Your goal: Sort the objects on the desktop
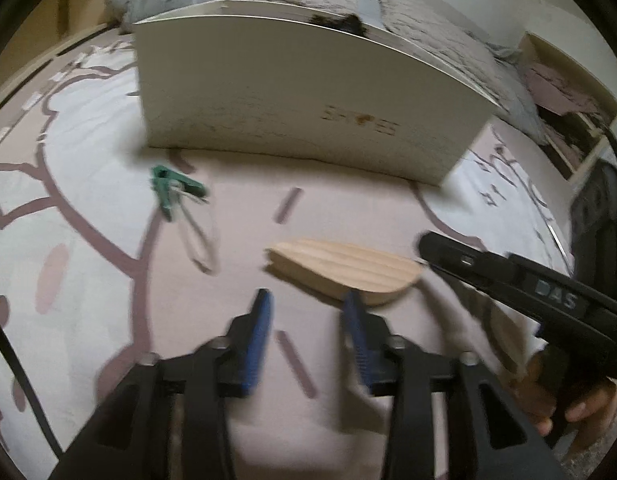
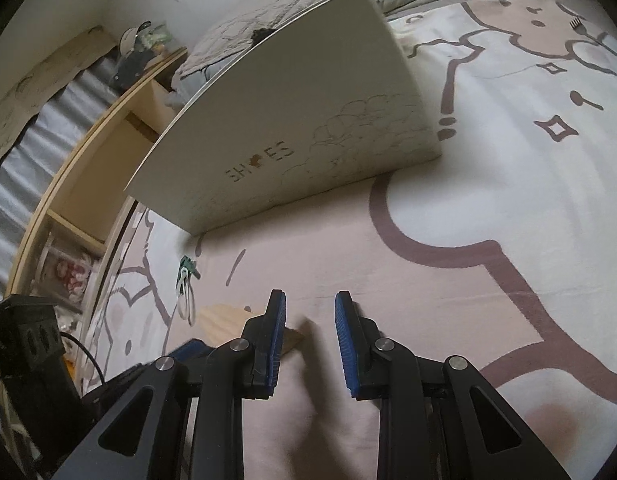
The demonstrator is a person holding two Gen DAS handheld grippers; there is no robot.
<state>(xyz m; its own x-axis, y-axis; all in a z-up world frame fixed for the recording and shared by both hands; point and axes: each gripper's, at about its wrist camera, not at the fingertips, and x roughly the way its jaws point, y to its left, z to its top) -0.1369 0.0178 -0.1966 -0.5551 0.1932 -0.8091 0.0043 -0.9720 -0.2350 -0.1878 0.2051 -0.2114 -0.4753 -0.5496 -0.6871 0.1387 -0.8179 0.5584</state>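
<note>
A flat ridged wooden piece [image 1: 344, 270] lies on the patterned bedsheet [image 1: 88, 184]. It sits just beyond the right fingertip of my left gripper [image 1: 307, 294], which is open with only sheet between its blue pads. A green clip [image 1: 174, 190] with a pale loop lies farther left, in front of the white shoe box [image 1: 300, 96]. My right gripper [image 2: 310, 295] hovers over bare sheet, its pads drawn close together with nothing between them. To its left are the wooden piece [image 2: 224, 320], the clip [image 2: 187, 270] and the box [image 2: 292, 120]. From the left wrist view the right gripper [image 1: 428, 244] reaches in beside the wood's right end.
A wooden shelf unit [image 2: 92, 168] runs along the bed's far side. A rumpled grey blanket [image 1: 448, 40] lies behind the box. The black body of the left gripper tool with its cable [image 2: 24, 340] fills the lower left. A hand [image 1: 580, 408] holds the right gripper's handle.
</note>
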